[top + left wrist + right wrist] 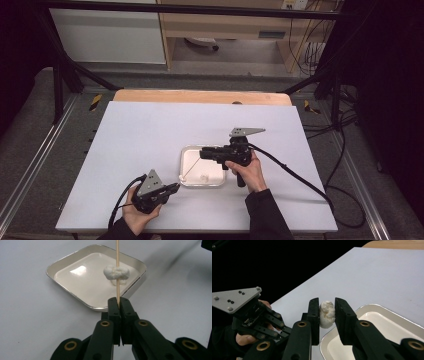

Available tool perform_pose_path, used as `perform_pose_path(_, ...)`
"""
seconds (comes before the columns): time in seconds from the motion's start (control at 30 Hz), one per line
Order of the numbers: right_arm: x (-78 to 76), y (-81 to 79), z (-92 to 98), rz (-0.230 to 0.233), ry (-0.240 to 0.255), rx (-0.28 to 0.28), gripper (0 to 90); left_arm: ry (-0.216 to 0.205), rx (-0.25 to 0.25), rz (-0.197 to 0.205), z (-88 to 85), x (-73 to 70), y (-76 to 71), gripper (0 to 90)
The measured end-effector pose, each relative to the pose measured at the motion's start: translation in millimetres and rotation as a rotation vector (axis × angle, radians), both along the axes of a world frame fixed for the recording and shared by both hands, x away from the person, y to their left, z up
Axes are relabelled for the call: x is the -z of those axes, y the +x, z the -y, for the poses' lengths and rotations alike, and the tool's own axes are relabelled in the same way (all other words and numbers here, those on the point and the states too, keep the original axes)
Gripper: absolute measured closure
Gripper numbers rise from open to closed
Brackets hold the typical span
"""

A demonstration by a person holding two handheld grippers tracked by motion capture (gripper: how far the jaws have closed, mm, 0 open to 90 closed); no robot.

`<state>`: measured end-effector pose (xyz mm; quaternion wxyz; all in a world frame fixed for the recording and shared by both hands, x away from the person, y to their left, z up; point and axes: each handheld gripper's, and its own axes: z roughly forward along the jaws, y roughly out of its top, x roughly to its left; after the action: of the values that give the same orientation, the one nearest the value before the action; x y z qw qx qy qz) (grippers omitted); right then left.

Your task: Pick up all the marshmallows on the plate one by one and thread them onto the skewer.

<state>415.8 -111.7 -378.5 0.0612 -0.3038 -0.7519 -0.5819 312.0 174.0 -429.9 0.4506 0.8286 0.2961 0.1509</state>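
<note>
My left gripper (pixel 176 186) sits at the table's near left, its jaws shut on the base of a thin wooden skewer (pixel 117 255). A white soft lump (pixel 116 272) is threaded on the skewer a little beyond the jaws, above the tray. The skewer slants up and to the right toward my right gripper (pixel 201 154), which hovers over the tray's far edge. In the right gripper view my right gripper (pixel 327 302) is shut on a second white lump (pixel 327 315) between its pads.
A shallow white tray (pixel 216 181) with a shiny rim lies mid-table, with a small white bit (pixel 204 176) in it. The white sheet (pixel 150 130) covers the tabletop, with a wooden strip (pixel 200 96) at the far edge. Cables trail right off the table.
</note>
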Motion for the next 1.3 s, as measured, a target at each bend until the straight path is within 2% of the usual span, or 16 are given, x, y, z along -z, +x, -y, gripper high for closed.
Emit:
perform_pose_path(0.6,9.6,-7.2,-7.8,-0.011,0.015,-0.037,78.8,0.034,0.014,-0.008,1.1,3.8,-0.2,88.7)
perform_pose_path(0.77,12.6,-9.2,-9.2,-0.003,-0.010,-0.042,78.9,0.045,0.016,-0.008,1.9,4.1,-0.3,88.8)
perform_pose_path(0.93,15.9,-10.8,-11.7,-0.007,-0.003,-0.045,78.9,0.054,0.014,-0.012,2.4,4.6,-0.6,88.8)
perform_pose_path(1.3,20.5,-13.7,-14.6,-0.018,0.006,-0.059,79.5,0.048,0.022,-0.009,3.0,4.7,-1.3,88.9)
